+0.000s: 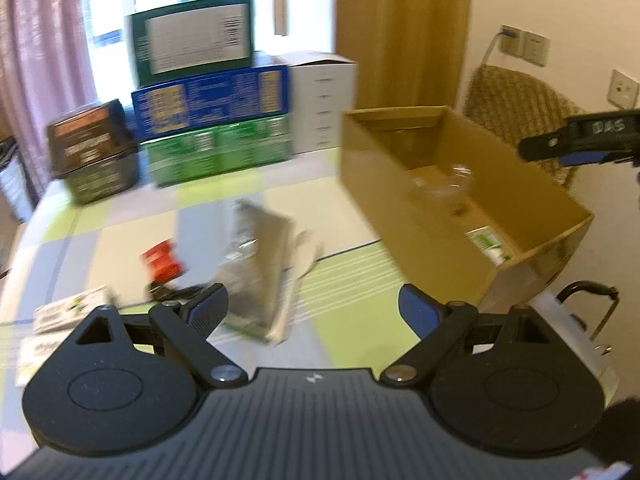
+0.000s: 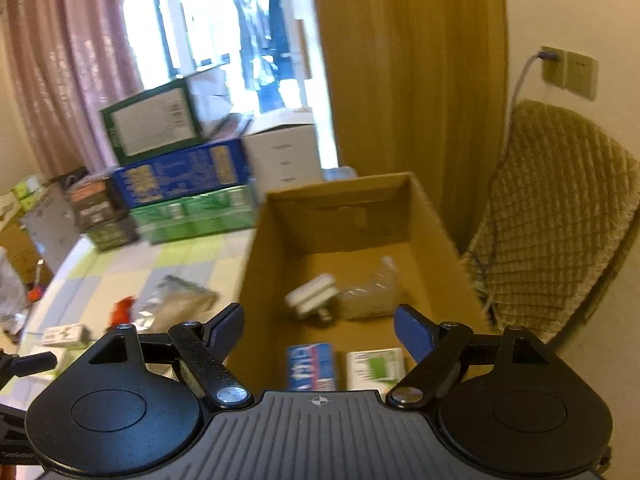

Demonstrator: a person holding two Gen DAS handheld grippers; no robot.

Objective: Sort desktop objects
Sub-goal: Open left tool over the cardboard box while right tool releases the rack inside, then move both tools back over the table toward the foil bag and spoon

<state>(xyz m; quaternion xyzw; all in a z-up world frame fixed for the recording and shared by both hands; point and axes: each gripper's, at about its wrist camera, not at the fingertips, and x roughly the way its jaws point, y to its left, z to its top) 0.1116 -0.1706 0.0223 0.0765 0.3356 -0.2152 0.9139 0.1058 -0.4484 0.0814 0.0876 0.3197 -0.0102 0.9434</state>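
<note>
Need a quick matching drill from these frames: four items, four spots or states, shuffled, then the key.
Items:
1. blue-and-white carton
2. red item
3. dark green box
4. left gripper

Spots or states:
A. top of the box stack
B. open, holding nothing
C. inside the cardboard box
D. on the table, outside the box

Pairs: 1-C, 2-D, 3-A, 4-B
</note>
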